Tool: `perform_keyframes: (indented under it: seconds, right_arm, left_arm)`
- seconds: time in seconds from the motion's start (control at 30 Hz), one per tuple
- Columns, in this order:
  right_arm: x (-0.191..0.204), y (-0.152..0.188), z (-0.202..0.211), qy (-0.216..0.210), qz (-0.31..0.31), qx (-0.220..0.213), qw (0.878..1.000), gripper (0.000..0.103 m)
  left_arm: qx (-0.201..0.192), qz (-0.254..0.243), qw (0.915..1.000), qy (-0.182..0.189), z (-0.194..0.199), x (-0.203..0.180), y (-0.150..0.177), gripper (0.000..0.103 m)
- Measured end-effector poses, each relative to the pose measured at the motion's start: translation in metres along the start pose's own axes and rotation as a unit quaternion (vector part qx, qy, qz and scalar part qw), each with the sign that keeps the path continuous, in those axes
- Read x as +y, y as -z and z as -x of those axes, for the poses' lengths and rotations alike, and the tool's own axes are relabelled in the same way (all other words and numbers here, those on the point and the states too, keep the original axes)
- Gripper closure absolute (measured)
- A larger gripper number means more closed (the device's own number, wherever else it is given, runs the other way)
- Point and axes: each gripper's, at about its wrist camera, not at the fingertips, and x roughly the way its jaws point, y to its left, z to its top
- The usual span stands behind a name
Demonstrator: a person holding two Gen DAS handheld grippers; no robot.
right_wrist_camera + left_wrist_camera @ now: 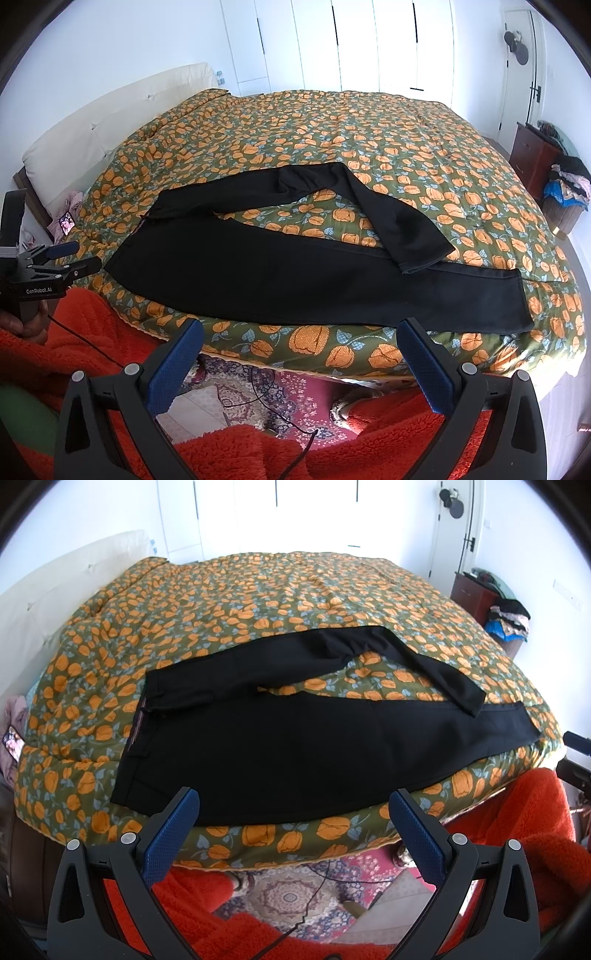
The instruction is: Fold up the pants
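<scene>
left gripper (293, 806): released, jaws wide, holding nothing, at the near bed edge.
pants (280, 746): black, flat on the quilt (258, 598) just ahead of both grippers; waist left, far leg bent back over the near leg.
right gripper (301, 338): released, empty.

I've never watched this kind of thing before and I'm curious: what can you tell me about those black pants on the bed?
The black pants lie flat on the flowered quilt, waistband to the left, legs to the right. The near leg runs straight along the bed's front edge. The far leg is bent back so its cuff lies over the near leg. The fabric looks plain, matte and smooth, with a striped inner waistband lining showing. Neither gripper touches them.
</scene>
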Motion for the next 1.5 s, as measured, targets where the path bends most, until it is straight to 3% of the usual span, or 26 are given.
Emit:
perform_keyframes:
  seconds: [0.73, 1.27, 1.5]
  right_arm:
    - [-0.004, 0.002, 0.009, -0.033, -0.009, -0.018, 0.999, 0.0]
    - [0.0, -0.001, 0.031, 0.003, -0.004, -0.04, 0.999, 0.0]
    - [0.002, -0.001, 0.068, 0.034, -0.013, -0.091, 0.995, 0.0]
  left_arm:
    - [-0.005, -0.006, 1.0, 0.0, 0.003, -0.004, 0.001, 0.001]
    - [-0.035, -0.005, 0.9993, 0.01, 0.027, -0.002, 0.002, 0.001]
    - [-0.051, 0.003, 0.9986, 0.016, 0.041, 0.002, 0.006, 0.001]
